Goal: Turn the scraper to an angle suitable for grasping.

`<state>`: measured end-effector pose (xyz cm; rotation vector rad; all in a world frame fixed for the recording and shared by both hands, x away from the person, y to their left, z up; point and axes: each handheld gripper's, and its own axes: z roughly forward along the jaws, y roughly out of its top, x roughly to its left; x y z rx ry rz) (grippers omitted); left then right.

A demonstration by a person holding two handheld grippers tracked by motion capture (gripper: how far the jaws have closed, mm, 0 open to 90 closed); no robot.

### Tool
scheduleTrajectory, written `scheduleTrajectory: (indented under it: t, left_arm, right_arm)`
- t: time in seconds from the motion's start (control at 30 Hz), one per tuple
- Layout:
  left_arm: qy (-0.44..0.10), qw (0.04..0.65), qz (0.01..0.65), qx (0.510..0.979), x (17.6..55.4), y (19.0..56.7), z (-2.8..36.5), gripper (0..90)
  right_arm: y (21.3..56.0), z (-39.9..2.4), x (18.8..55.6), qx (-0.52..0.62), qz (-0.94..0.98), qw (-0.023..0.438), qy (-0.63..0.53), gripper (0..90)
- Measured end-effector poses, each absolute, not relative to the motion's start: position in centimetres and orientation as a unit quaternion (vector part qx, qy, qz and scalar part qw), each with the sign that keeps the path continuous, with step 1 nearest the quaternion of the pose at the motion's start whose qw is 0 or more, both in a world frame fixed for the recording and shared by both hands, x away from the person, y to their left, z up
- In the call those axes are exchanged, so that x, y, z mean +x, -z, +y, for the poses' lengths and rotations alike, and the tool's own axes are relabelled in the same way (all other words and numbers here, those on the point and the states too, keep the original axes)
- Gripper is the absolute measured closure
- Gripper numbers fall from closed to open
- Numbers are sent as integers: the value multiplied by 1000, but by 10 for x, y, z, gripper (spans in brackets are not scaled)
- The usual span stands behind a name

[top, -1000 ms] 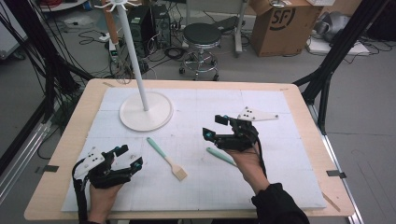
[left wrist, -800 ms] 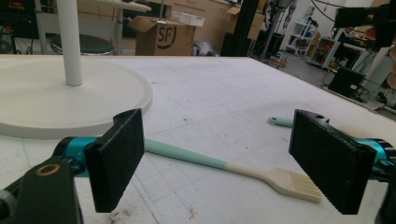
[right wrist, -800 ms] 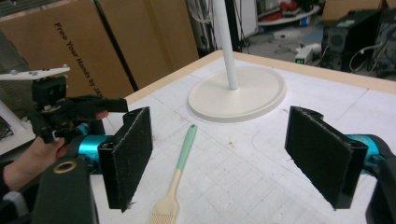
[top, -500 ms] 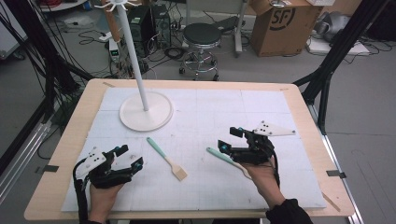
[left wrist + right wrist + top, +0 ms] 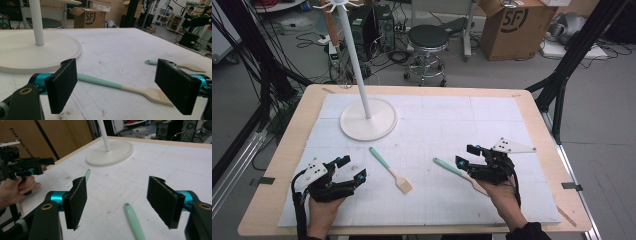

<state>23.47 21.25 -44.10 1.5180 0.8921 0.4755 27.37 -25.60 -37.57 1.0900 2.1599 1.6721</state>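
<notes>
**Right gripper poised over a green-handled tool**

The right gripper (image 5: 467, 156) hung low over the white mat (image 5: 462, 120) on the bench (image 5: 287, 150), its jaws parted and just then closing a little, with nothing pressed between the pads. In the right gripper view the mint-green handle of the second utensil (image 5: 133, 221) lay on the mat between and just beyond the two jaws, apart from both pads; from the high view that utensil (image 5: 452, 169) ran slantwise beneath the gripper toward the person's right hand (image 5: 504, 192).

The left gripper (image 5: 353, 168) rested near the front left of the mat, its jaws wide apart and empty. Ahead of it, in the left gripper view, lay the silicone brush (image 5: 120, 86), green handle and cream bristled head flat on the mat; in the high view it sat between the two grippers, nearer the left one.

The white stand (image 5: 368, 120), a round base with a tall pole, stood at the back left of the mat, well apart from both utensils.
</notes>
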Motion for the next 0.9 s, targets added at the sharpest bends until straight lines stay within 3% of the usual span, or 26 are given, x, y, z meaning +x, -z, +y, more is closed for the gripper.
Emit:
scheduleTrajectory:
  t: [0.13, 0.47, 0.6, 0.9]
  left_arm:
    - [-206, 612, 385, 659, 234, 441, 212, 188]
    - [-207, 612, 385, 659, 234, 441, 212, 188]
    - [-207, 612, 385, 659, 234, 441, 212, 188]
    - [-204, 612, 382, 661, 234, 441, 210, 188]
  right_arm:
    - [376, -261, 271, 371, 731, 100, -564, 434]
    - [385, -275, 267, 393, 728, 100, -553, 794]
    - [394, -279, 264, 398, 732, 100, -544, 883]
    - [407, -295, 253, 415, 737, 101, -524, 898]
